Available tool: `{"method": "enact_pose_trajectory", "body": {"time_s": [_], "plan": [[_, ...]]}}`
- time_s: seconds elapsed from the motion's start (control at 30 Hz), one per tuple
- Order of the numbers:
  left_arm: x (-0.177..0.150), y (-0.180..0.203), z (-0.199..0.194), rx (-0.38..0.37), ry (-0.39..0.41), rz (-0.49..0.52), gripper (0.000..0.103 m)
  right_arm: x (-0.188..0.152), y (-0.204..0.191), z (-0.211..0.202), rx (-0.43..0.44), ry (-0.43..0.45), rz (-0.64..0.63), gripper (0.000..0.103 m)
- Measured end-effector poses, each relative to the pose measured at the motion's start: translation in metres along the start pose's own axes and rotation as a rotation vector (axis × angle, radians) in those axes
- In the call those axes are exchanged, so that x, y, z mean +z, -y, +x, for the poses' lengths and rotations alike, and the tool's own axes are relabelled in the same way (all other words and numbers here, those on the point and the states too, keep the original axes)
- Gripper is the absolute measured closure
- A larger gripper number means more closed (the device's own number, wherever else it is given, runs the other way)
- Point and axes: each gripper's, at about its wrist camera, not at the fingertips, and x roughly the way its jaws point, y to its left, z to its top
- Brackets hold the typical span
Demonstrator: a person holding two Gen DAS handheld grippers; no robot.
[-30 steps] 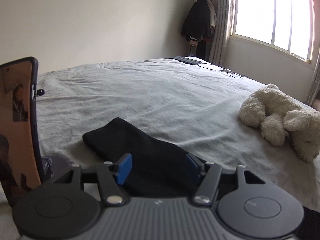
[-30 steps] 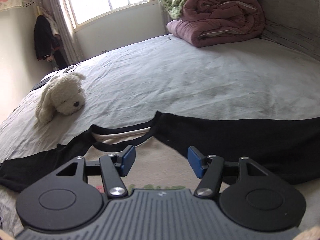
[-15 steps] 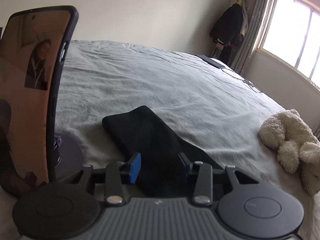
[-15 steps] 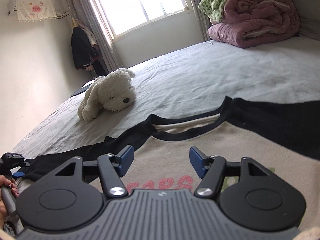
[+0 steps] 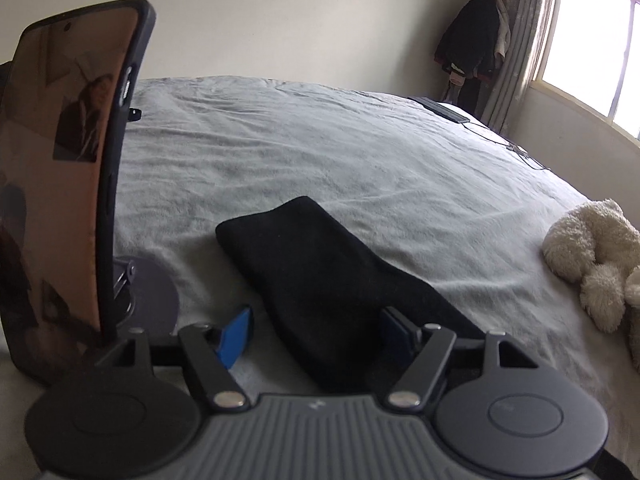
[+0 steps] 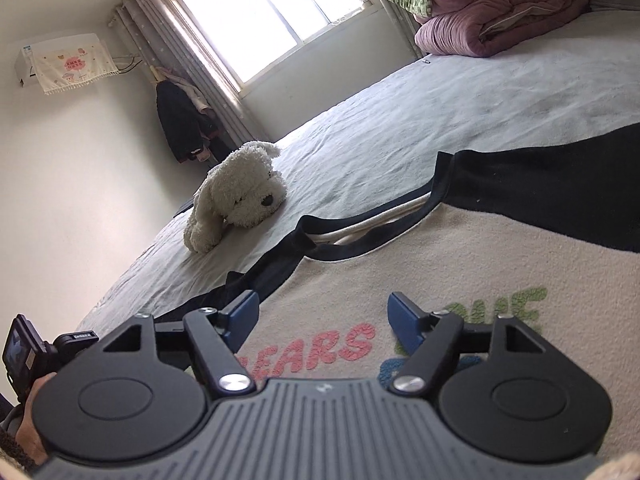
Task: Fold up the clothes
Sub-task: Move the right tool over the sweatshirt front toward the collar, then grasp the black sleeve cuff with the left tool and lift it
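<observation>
A cream sweatshirt with black sleeves, a black collar and coloured letters lies flat on the grey bed. Its black sleeve stretches out in the left wrist view. My left gripper is open, low over the sleeve, with the sleeve between its blue fingertips. My right gripper is open and empty, just above the sweatshirt's chest near the pink letters.
A phone on a stand rises at the left of the left gripper. A white plush dog lies on the bed beyond the collar. Folded quilts sit at the far right. A dark flat device lies at the bed's far edge.
The left gripper has opened wider and turned left, staying low over the sleeve. The right gripper has tilted and moved down and left over the sweatshirt's chest.
</observation>
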Motion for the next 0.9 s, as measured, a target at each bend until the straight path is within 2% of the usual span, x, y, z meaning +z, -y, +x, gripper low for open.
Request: {"method": "enact_pose_trajectory", "body": {"time_s": [0.03,0.1,0.13,0.17,0.27,0.37,0.5,0.67,0.77,0.9], "plan": [[-0.001,-0.001,0.0,-0.007,0.005,-0.014,0.039,0.0,-0.001,0.0,-0.003,0.0,-0.003,0.028],[-0.001,-0.005,0.001,-0.022,0.013,-0.051,0.06,0.0,-0.001,0.0,-0.007,-0.001,-0.004,0.028],[-0.002,-0.007,0.001,-0.03,0.016,-0.069,0.087,0.0,0.001,0.001,-0.007,-0.003,0.0,0.028],[-0.002,-0.009,0.001,-0.038,0.02,-0.087,0.095,0.0,0.002,0.001,-0.007,-0.004,0.004,0.028],[-0.003,-0.006,-0.004,-0.055,0.06,-0.092,0.097,0.001,0.002,0.002,-0.012,-0.01,0.004,0.028],[0.0,-0.001,-0.022,-0.114,0.141,-0.105,0.097,0.001,0.0,0.003,-0.021,-0.014,-0.007,0.028],[0.011,0.008,-0.06,-0.235,0.249,-0.115,0.097,0.001,-0.002,0.007,-0.025,-0.023,-0.014,0.028],[0.019,0.043,-0.126,-0.399,0.371,-0.027,0.097,0.002,-0.001,0.009,-0.02,-0.026,-0.008,0.028],[0.02,0.064,-0.158,-0.499,0.392,0.009,0.097,0.004,0.0,0.009,-0.014,-0.025,0.005,0.028],[0.005,0.09,-0.18,-0.596,0.355,0.085,0.097,0.006,0.003,0.008,-0.001,-0.02,0.033,0.028]]}}
